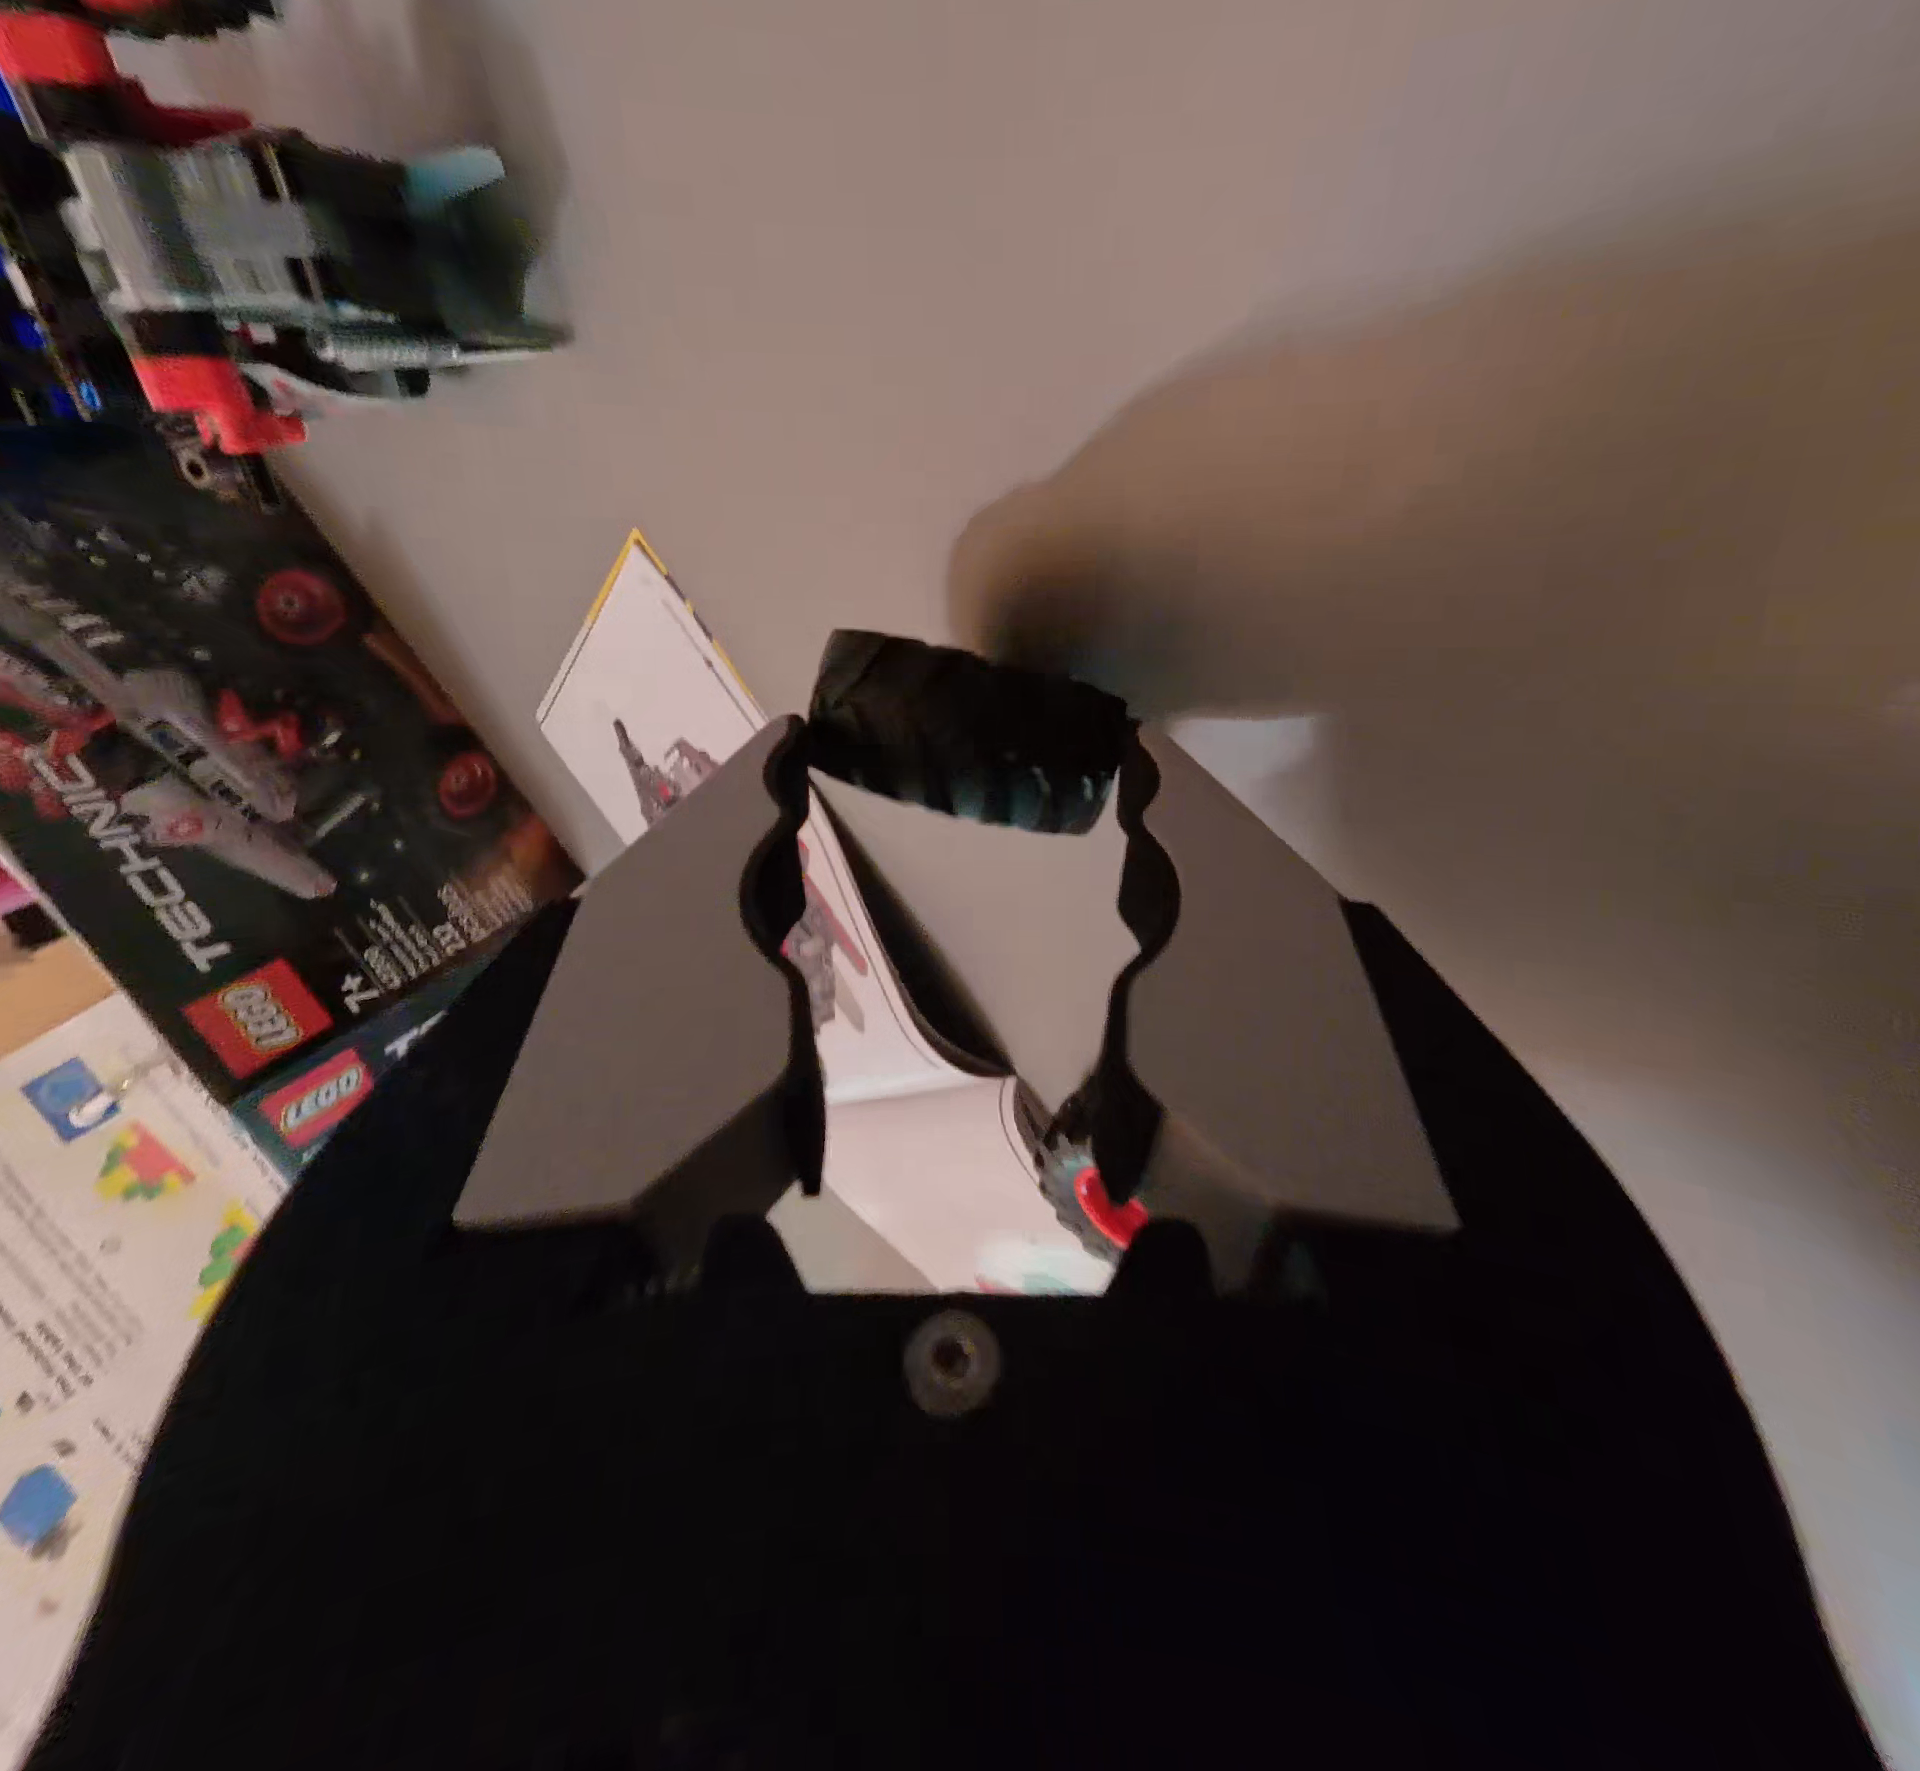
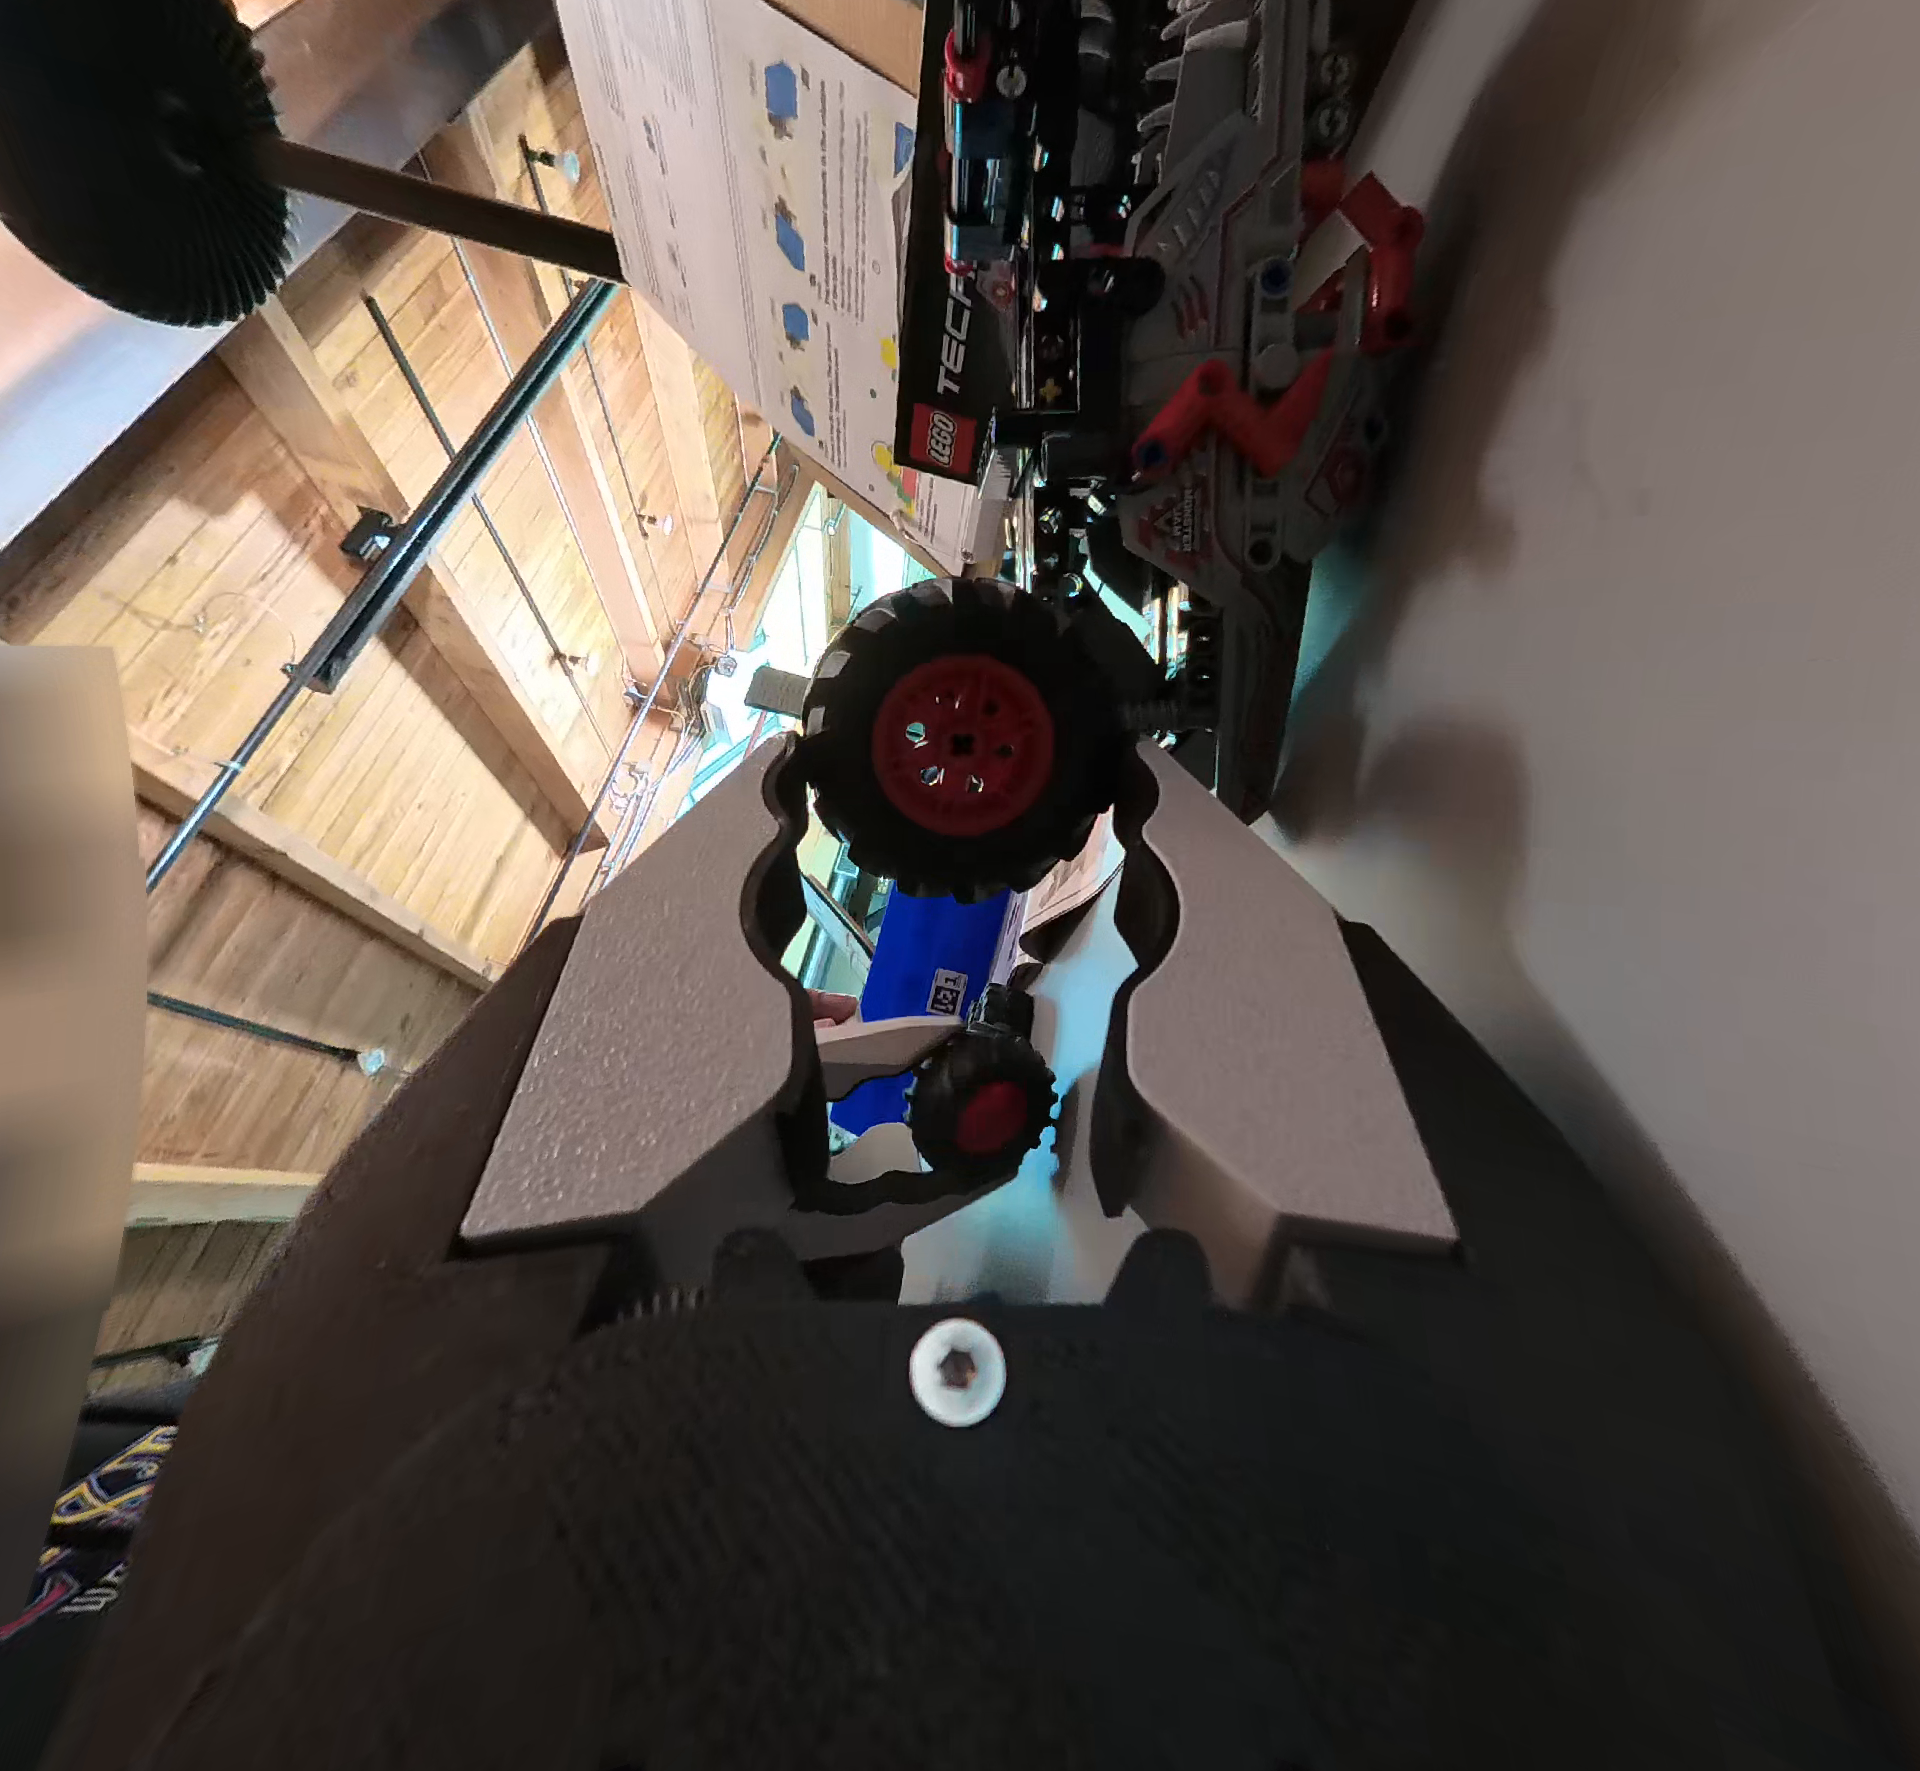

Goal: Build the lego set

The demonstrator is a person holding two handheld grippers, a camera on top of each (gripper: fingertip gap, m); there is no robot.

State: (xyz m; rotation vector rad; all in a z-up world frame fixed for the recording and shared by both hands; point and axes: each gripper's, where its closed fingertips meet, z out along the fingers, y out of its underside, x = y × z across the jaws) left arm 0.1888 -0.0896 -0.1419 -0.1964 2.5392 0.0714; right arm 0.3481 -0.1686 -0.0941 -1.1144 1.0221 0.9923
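Note:
My left gripper (image 1: 966, 760) is shut on a black tyre (image 1: 966, 745), seen edge-on between the fingertips above the white table (image 1: 1039, 215). My right gripper (image 2: 966, 765) is shut on a black wheel with a red hub (image 2: 964, 734), hub facing the camera. The grey, red and black Lego vehicle (image 2: 1247, 339) stands just beyond that wheel; it shows blurred at the upper left of the left wrist view (image 1: 260, 267). A second, smaller-looking wheel with a red hub (image 2: 987, 1108) shows low between the right fingers, apparently held by the other gripper.
The black Lego box (image 1: 208, 786) lies at the left, with an instruction booklet (image 1: 644, 672) beside it and a printed sheet (image 1: 83, 1254) nearer me. In the right wrist view the box (image 2: 966, 163), the sheet (image 2: 727, 163) and a blue object (image 2: 925, 983) show. My hands' fingertips stand some 20 cm from each other.

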